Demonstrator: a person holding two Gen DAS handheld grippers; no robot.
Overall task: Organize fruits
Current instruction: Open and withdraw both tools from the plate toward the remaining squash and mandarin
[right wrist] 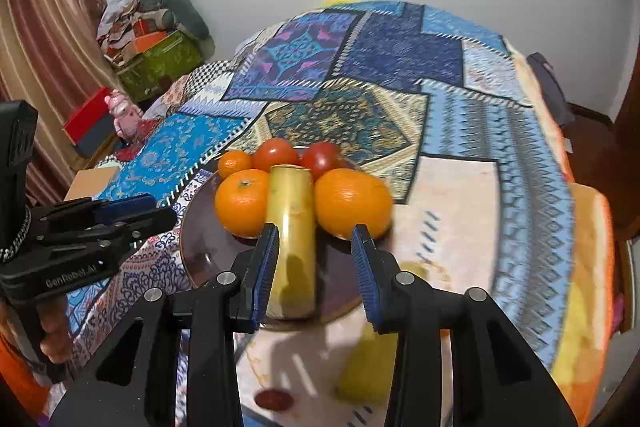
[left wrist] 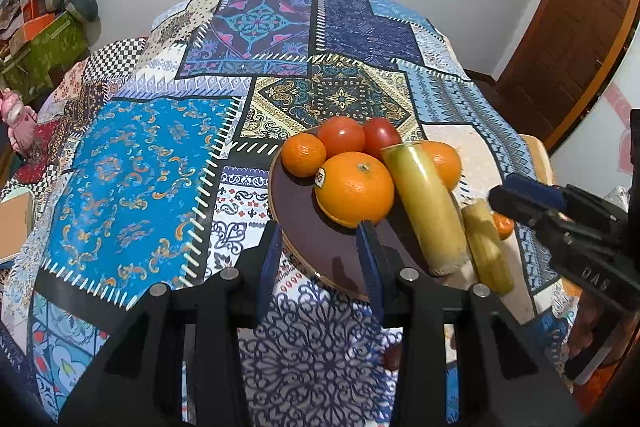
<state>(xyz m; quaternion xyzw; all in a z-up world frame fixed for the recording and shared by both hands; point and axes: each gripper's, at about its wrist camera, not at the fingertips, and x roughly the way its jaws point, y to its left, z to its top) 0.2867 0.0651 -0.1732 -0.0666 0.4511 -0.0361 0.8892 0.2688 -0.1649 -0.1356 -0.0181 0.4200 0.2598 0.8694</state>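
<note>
Hovering over the patchwork-patterned tablecloth [left wrist: 132, 163], our left gripper [left wrist: 320, 255] hangs released and empty at the near rim of the round dark-brown plate [left wrist: 292, 223], in the left wrist view. On the plate sit a large sticker-marked orange [left wrist: 354, 189], a small mandarin [left wrist: 303, 154], two red tomatoes [left wrist: 341, 135] and a long yellow-green banana piece [left wrist: 426, 211]; a shorter yellow banana piece [left wrist: 486, 247] lies off the plate, just beside it.

From the right wrist view, our right gripper [right wrist: 316, 267] is spread wide, grasping nothing, straddling the banana piece [right wrist: 290, 239]. We judge the loose piece comes next: approach squarely, close gently, avoid nudging the oranges.
</note>
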